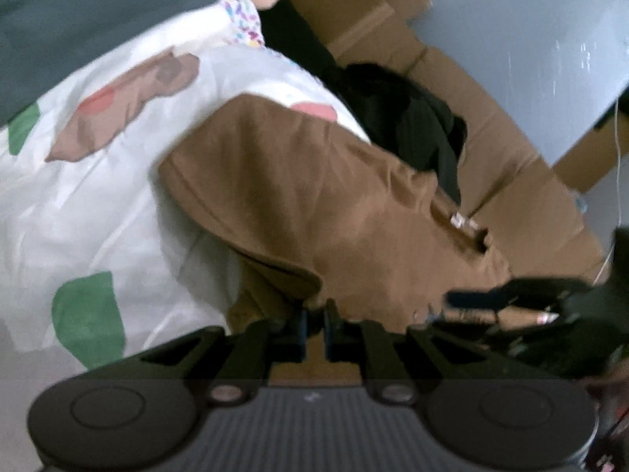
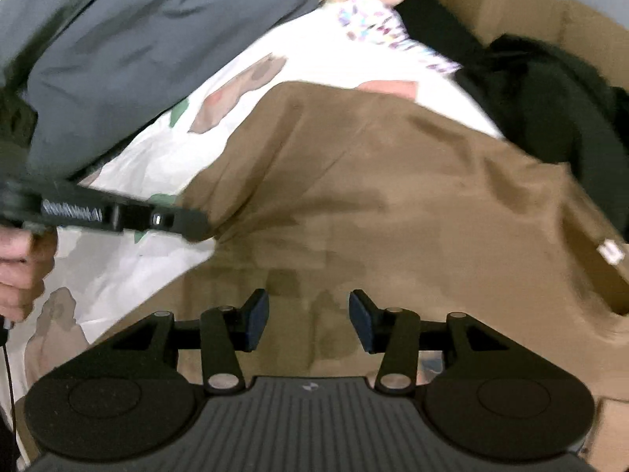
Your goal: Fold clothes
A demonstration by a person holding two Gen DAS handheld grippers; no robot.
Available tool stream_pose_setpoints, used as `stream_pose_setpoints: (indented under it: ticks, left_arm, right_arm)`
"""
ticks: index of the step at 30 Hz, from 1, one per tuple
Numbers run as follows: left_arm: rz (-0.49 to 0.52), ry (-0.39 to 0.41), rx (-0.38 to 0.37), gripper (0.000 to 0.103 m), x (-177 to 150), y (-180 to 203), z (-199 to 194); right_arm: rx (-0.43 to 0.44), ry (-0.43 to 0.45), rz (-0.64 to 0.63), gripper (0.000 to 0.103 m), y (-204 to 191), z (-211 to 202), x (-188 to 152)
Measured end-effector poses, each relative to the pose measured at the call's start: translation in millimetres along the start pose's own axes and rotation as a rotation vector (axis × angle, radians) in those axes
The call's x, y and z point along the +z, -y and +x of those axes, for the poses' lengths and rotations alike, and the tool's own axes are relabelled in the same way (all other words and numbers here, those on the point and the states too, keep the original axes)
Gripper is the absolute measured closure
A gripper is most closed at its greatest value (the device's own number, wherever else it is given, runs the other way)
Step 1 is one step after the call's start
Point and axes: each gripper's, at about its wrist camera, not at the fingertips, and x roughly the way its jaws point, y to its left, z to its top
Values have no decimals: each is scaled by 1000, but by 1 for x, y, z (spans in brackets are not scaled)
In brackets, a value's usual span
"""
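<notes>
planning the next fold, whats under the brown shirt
The brown shirt lies on a white patterned sheet, and its right side overlaps a cardboard box. Whatever sits directly beneath its middle is covered.

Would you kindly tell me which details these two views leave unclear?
- Left wrist view: the left gripper body hides the brown garment near hem.
- Right wrist view: motion blur smears the white tag.
- Both views: the black clothing in the cardboard box is too dark to identify.

Left wrist view close over brown garment (image 1: 314, 204), facing far, right wrist view nearer, tilted, both sharing garment and patterned sheet (image 2: 314, 63).
</notes>
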Motion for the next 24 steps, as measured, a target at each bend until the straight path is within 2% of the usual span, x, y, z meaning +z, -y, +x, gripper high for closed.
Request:
stream_pose_setpoints:
  ticks: [4,8,12,15,24]
  left_arm:
    - [65,-57,46,93,-11,16,18]
    - [99,-93,97,88,-22,27,30]
    - [131,-100,104,68,-26,35,28]
    - [147,-105,99,59,-27,40,22]
    - [188,-86,56,57,-27,57,-7]
  right_arm:
    - [-34,4,-16,52,20,-27,-6]
    - [-46,-3,-12,52,27,-37,-17]
    - [-56,16,16,52,35,-51,-22]
    - [-64,27,37,52,38,-62,-28]
    - [-130,37,40,52,32,-109,-47]
